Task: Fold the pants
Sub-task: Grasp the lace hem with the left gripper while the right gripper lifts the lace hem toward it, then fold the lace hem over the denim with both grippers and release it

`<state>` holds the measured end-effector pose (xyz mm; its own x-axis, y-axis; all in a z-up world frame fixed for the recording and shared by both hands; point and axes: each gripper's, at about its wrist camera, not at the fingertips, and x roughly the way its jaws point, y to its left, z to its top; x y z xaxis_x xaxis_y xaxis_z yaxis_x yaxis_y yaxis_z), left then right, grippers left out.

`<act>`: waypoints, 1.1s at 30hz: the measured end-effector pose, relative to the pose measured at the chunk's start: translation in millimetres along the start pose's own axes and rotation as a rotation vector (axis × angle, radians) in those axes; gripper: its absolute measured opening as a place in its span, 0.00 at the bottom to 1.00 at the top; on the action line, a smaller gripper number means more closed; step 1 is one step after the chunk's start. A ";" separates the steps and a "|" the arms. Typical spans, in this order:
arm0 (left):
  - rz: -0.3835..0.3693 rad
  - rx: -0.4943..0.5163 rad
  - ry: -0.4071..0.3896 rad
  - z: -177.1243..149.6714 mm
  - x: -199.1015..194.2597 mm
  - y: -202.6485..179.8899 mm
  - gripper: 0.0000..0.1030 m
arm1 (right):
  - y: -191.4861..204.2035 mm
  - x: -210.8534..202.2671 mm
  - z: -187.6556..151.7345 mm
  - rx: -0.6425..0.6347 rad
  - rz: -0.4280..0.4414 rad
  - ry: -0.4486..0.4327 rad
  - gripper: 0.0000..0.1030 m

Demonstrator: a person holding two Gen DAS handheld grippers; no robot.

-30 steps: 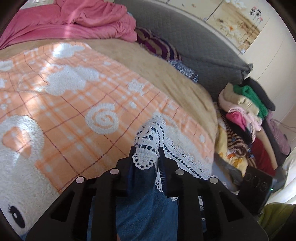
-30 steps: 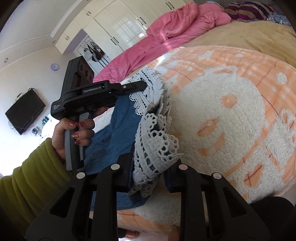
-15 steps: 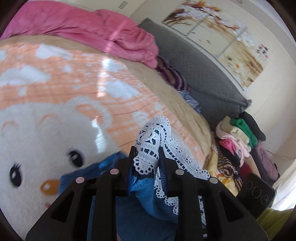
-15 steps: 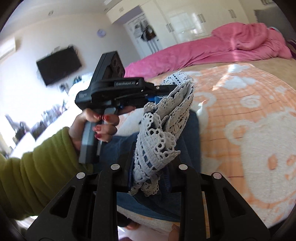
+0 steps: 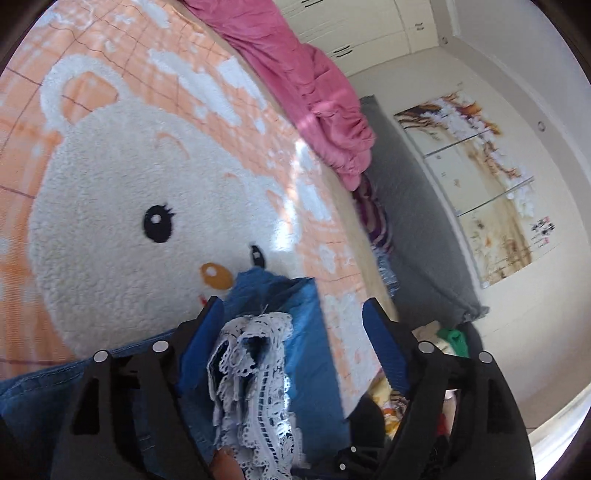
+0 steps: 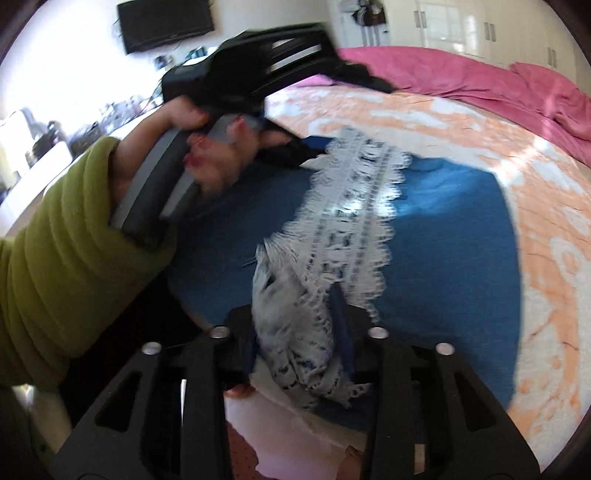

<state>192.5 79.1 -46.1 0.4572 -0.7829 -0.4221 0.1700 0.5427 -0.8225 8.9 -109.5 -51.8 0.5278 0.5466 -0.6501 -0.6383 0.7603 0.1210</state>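
The blue denim pants [image 6: 443,236] with a white lace hem [image 6: 351,214] lie on the orange bear blanket [image 6: 517,155]. In the left wrist view the left gripper [image 5: 291,314] stands open, its jaws wide apart, with the lace hem [image 5: 251,362] loose between them over the blue denim [image 5: 306,332]. The right gripper [image 6: 299,325] is shut on a bunch of the lace hem at the near edge of the pants. The left gripper body and hand [image 6: 236,92] show in the right wrist view, above the far end of the lace.
A pink duvet [image 5: 314,92] lies at the far side of the bed, a grey headboard [image 5: 417,229] beside it. A pile of clothes [image 5: 454,339] sits past the bed's edge. A TV [image 6: 166,22] hangs on the wall.
The left gripper has opened and let go of the lace hem. Both grippers have come down and the pants now lie flat on the blanket. The right gripper still holds the lace.
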 end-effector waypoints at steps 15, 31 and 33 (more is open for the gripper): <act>0.227 0.150 0.095 -12.3 10.7 -6.5 0.66 | -120.7 -52.8 24.9 0.356 -0.037 -0.111 0.58; 0.385 0.332 -0.024 -8.4 6.7 -27.4 0.19 | -194.1 1.1 56.4 0.503 0.034 -0.070 0.08; 0.441 0.334 -0.003 -8.1 14.2 -20.3 0.20 | -187.5 6.2 58.7 0.442 -0.073 -0.041 0.11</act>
<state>188.4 54.5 -38.4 0.5502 -0.4586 -0.6978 0.2295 0.8865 -0.4017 164.8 -228.1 -34.5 0.5901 0.4927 -0.6395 -0.3023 0.8694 0.3909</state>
